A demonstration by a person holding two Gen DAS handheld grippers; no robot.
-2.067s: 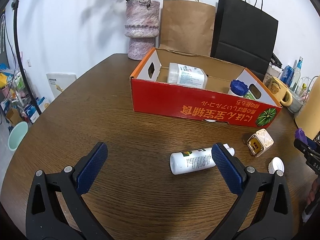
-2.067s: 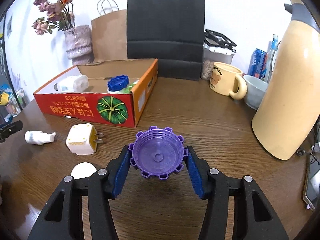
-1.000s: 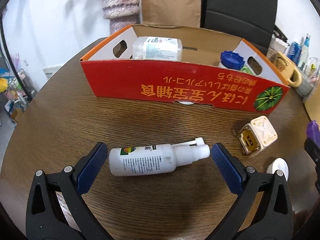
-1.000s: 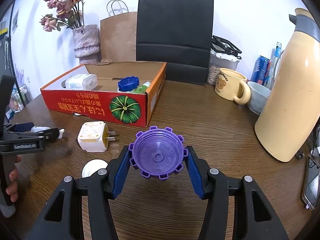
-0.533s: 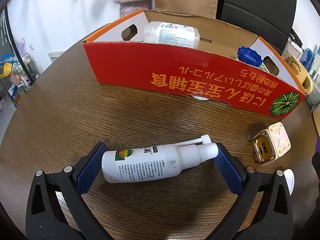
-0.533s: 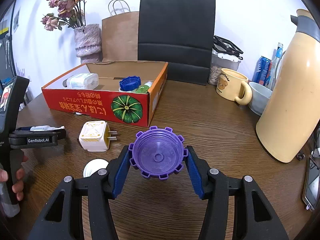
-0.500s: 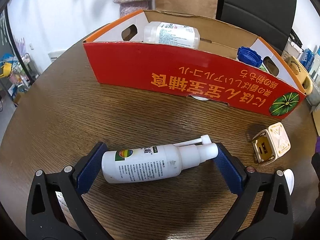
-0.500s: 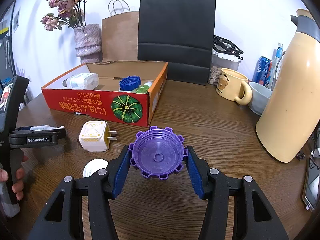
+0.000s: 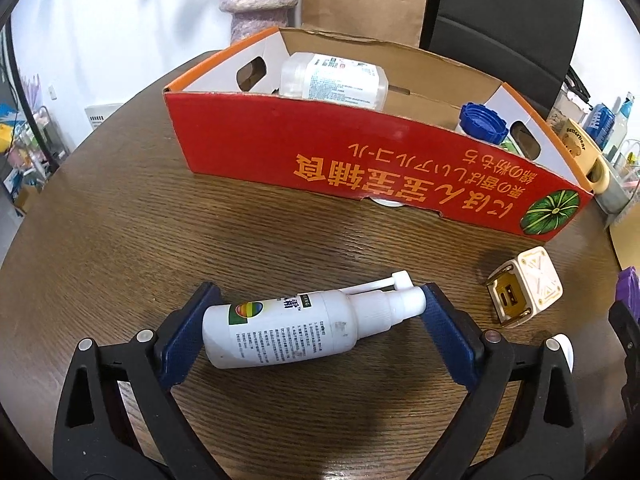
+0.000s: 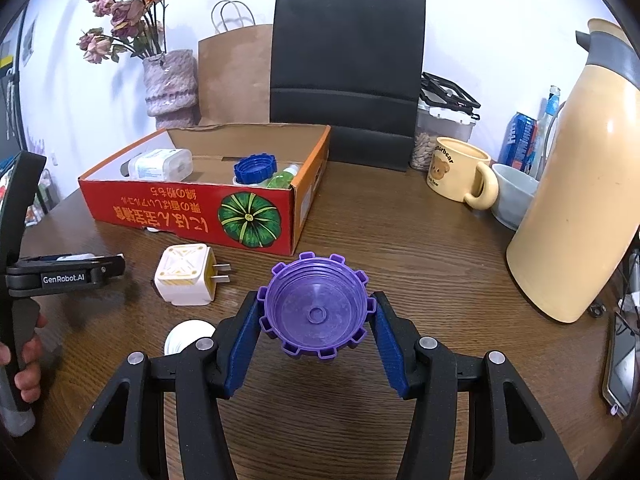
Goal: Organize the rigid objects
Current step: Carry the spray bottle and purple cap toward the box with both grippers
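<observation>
The left gripper (image 9: 316,328) straddles a white spray bottle (image 9: 296,330) lying on its side on the table (image 9: 120,240). Its jaws have just been closing lengthwise on it: 1 pad sits at the base, the other at the nozzle cap, both apparently just touching, though I cannot tell whether they press yet. End-to-end is an awkward hold. The bottle looks like light, stiff, smooth plastic, and the thin nozzle arm (image 9: 378,286) could snap or slip; across the label at mid-body would likely be firmer.

The right gripper (image 10: 316,334) is pinched on a purple lid (image 10: 316,314), its notched rim between the 2 pads, held off the table. It looks rigid and light, and the notches should give a good bite.

Just beyond lie a white plug (image 10: 186,276) and a white cap (image 10: 186,334), loose on the table. Farther back the red box (image 9: 360,172) holds a white bottle (image 9: 334,80) and a blue lid (image 9: 482,122).
</observation>
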